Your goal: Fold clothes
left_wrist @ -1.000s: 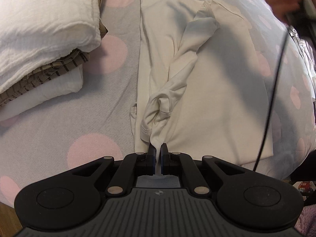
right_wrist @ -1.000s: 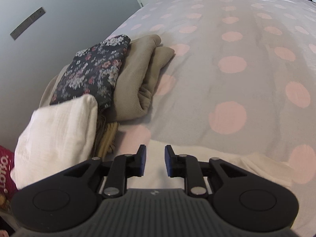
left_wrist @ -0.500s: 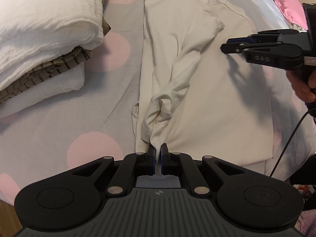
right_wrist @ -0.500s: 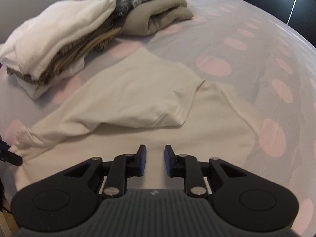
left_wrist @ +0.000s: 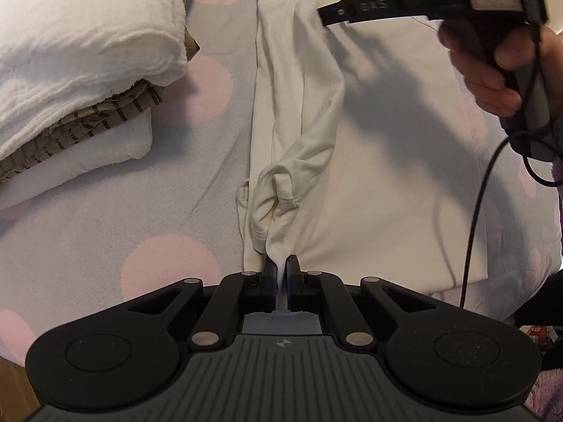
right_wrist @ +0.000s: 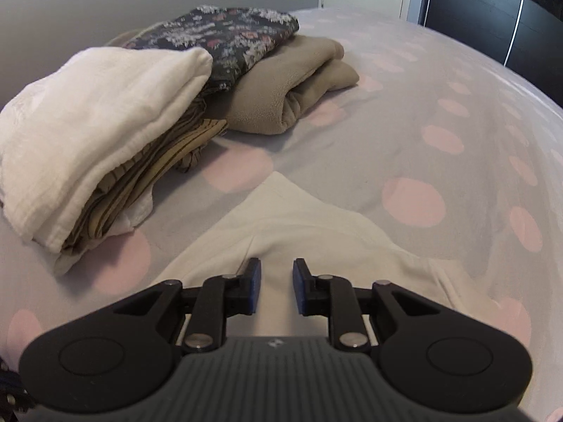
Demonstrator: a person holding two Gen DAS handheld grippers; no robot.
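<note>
A cream long-sleeved shirt point(left_wrist: 387, 161) lies flat on the bed, one sleeve point(left_wrist: 309, 147) folded over its body. My left gripper point(left_wrist: 280, 263) is shut on the sleeve's cuff end at the shirt's near edge. My right gripper point(right_wrist: 275, 269) is open and empty, hovering just above the shirt's far part point(right_wrist: 299, 225) near the shoulder. It also shows in the left wrist view point(left_wrist: 325, 17), above the shirt's far end, held by a hand.
A stack of folded clothes with a white towel on top point(left_wrist: 81, 52) sits left of the shirt. A floral cloth point(right_wrist: 228, 35) on a beige fleece point(right_wrist: 292, 84) lies behind it. The bedsheet point(right_wrist: 440, 123) is grey with pink dots. A black cable point(left_wrist: 475, 218) hangs at the right.
My right gripper has moved across over the shirt toward its far shoulder end and dropped lower. My left gripper has kept still, holding the cuff.
</note>
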